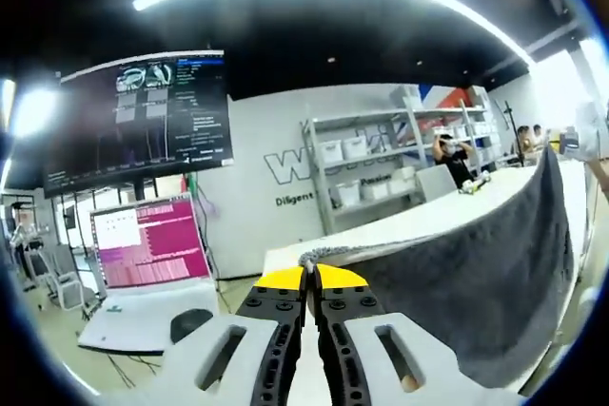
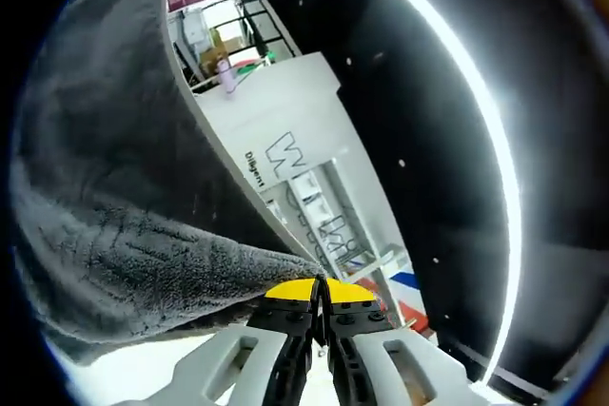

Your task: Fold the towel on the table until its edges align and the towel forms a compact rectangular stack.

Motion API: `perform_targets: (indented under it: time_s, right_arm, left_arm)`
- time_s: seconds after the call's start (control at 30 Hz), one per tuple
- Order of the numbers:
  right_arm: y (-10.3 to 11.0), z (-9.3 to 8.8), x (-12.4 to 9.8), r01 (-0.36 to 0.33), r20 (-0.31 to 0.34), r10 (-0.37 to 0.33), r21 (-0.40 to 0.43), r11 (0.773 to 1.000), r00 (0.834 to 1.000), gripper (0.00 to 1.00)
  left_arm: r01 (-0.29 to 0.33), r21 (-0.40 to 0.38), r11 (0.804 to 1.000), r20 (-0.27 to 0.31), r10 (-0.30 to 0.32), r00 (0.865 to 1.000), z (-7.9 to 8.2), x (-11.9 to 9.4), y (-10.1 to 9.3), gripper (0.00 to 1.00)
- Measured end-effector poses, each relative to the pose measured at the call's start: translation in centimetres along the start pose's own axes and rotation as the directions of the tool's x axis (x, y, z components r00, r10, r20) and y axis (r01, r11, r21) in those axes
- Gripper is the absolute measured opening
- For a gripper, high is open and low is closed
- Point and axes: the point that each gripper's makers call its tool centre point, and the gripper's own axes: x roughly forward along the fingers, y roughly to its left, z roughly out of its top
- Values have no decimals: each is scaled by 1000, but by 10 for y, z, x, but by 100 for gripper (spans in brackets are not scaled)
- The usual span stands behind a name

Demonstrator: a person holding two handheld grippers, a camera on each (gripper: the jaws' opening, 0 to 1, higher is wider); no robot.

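A dark grey towel [image 1: 476, 273] hangs stretched in the air, its top edge running from my left gripper [image 1: 310, 271] away to the right over the white table [image 1: 419, 221]. The left gripper's yellow-tipped jaws are shut on one corner of the towel. In the right gripper view the same towel [image 2: 114, 206] spreads out to the left, and my right gripper [image 2: 319, 284] is shut on its other corner. The towel's lower part is hidden below both views.
An open laptop [image 1: 152, 254] with a pink screen and a dark mouse [image 1: 190, 322] sit on a side table at the left. A large monitor [image 1: 138, 121] hangs above. White shelves [image 1: 381, 168] with bins stand by the far wall, where people [image 1: 455, 159] are.
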Motion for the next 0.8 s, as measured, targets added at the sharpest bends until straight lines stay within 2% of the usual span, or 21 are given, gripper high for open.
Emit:
perform_targets:
  time_s: [0.2, 0.4, 0.67, 0.8]
  right_arm:
    - [35, -17, 21, -53, -44, 52, -27, 998, 998, 0]
    - [56, -34, 47, -80, -89, 76, -44, 996, 993, 0]
    - [81, -53, 81, -118, -169, 104, -77, 990, 980, 0]
    - [97, -66, 101, -146, -222, 120, -105, 984, 968, 0]
  left_arm:
    - [8, 14, 1000, -53, -7, 999, -25, 21, -2, 2]
    - [10, 40, 999, -107, -5, 994, -46, 44, -8, 2]
    - [24, 17, 1000, -151, -21, 988, -73, 82, -17, 2]
    - [15, 58, 998, -194, -3, 981, -89, 102, -21, 2]
